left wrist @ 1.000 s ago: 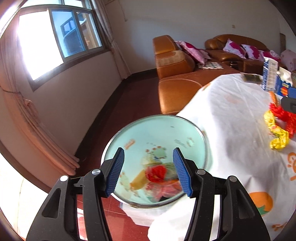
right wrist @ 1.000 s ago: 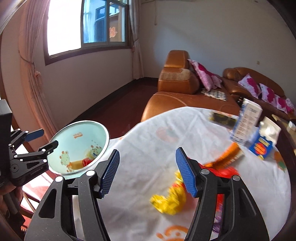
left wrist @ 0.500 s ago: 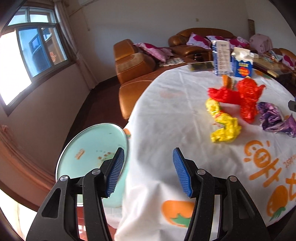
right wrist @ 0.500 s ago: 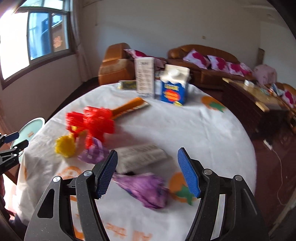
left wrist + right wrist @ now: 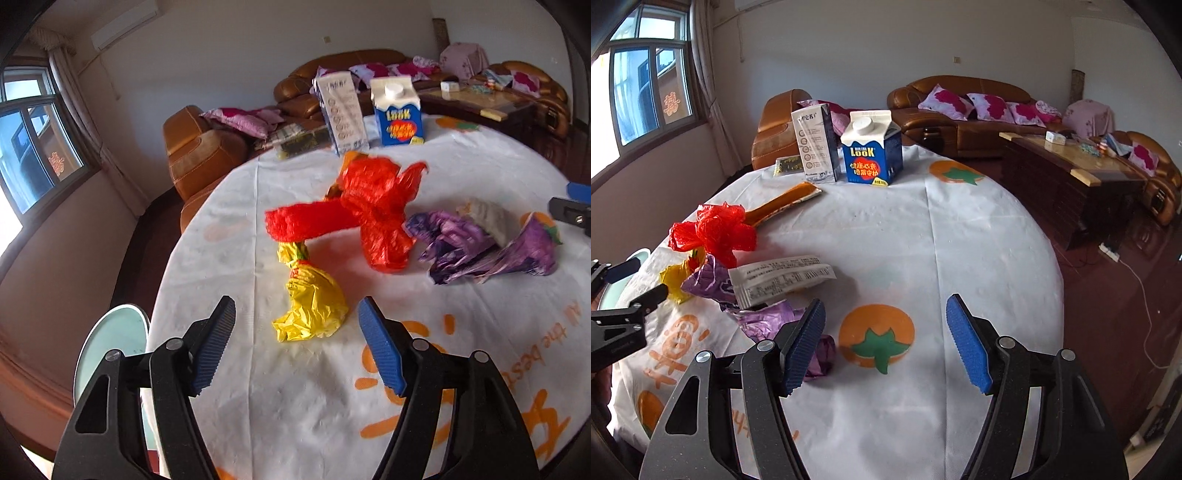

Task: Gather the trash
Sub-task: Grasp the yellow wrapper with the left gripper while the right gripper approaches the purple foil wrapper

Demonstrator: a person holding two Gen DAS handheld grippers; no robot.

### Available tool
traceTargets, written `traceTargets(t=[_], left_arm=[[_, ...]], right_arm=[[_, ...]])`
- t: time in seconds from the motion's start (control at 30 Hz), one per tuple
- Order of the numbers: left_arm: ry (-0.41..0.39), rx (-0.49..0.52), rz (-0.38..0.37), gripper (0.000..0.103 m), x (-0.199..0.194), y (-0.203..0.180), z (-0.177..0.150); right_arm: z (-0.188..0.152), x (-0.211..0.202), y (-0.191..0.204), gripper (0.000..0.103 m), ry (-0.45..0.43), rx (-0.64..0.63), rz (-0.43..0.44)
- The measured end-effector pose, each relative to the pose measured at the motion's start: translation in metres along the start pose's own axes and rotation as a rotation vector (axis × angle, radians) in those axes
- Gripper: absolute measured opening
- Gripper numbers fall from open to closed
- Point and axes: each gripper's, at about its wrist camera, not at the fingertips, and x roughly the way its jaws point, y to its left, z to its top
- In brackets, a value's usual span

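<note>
Left hand-held gripper (image 5: pixel 297 325), earlier over the bin (image 5: pixel 110 354), now faces the yellow wrapper (image 5: pixel 312 302), jaws opening, empty; right hand-held gripper (image 5: pixel 886 332) spread, empty, near counter's (image 5: pixel 960 240) front edge

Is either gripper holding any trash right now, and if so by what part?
Nothing is held. The left gripper is opening with bare air between its pads, the yellow wrapper lying just ahead. The right gripper is open and empty.

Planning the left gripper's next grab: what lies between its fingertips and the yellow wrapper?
Only bare white tablecloth lies between the left gripper, whose jaws are opening with nothing between them, and the yellow wrapper. The left wrist view shows it.
</note>
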Motion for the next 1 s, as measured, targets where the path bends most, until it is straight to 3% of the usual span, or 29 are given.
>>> traceTargets(t=[0.13,0.23,0.27,0.33,0.4,0.5,0.63,0.73,0.8,0.87,0.9,1.0], left_arm=[[0.052,-0.028,-0.006,0.063,0.018,0.012,-0.008],[0.069,-0.059,-0.033,0.044,0.021,0.025,-0.012],[0.072,-0.067,-0.051,0.034,0.020,0.028,-0.014],[0.075,-0.084,-0.089,0.025,0.021,0.033,-0.015],[0.070,-0.091,-0.123,0.006,0.021,0.035,-0.016],[0.063,-0.090,-0.136,0.000,0.020,0.037,-0.017],[0.047,-0.118,-0.125,0.001,0.010,0.045,-0.020],[0.033,-0.129,-0.112,0.007,0.004,0.049,-0.017],[0.017,-0.131,-0.112,0.027,0.001,0.047,-0.012],[0.006,-0.127,-0.111,0.038,-0.001,0.043,-0.007],[-0.002,-0.122,-0.115,0.043,-0.001,0.039,-0.004],[-0.002,-0.107,-0.134,0.043,0.005,0.028,0.002]], right_arm=[[-0.002,0.001,-0.001,0.068,0.001,0.007,0.013],[-0.003,0.003,0.001,0.068,0.004,0.007,0.016],[-0.004,0.004,0.001,0.068,0.008,0.007,0.018],[-0.006,0.005,0.003,0.068,0.012,0.004,0.018],[-0.006,0.005,0.005,0.068,0.016,-0.002,0.017],[-0.006,0.003,0.006,0.069,0.013,-0.004,0.014],[-0.004,0.000,0.004,0.070,0.002,0.004,0.007],[-0.004,-0.003,0.001,0.071,-0.004,0.014,0.002],[-0.003,-0.002,0.000,0.071,-0.002,0.014,-0.005],[-0.003,-0.001,-0.003,0.071,0.001,0.015,-0.024],[-0.003,-0.001,-0.005,0.071,0.002,0.018,-0.029],[-0.003,-0.001,-0.013,0.071,0.004,0.043,-0.040]])
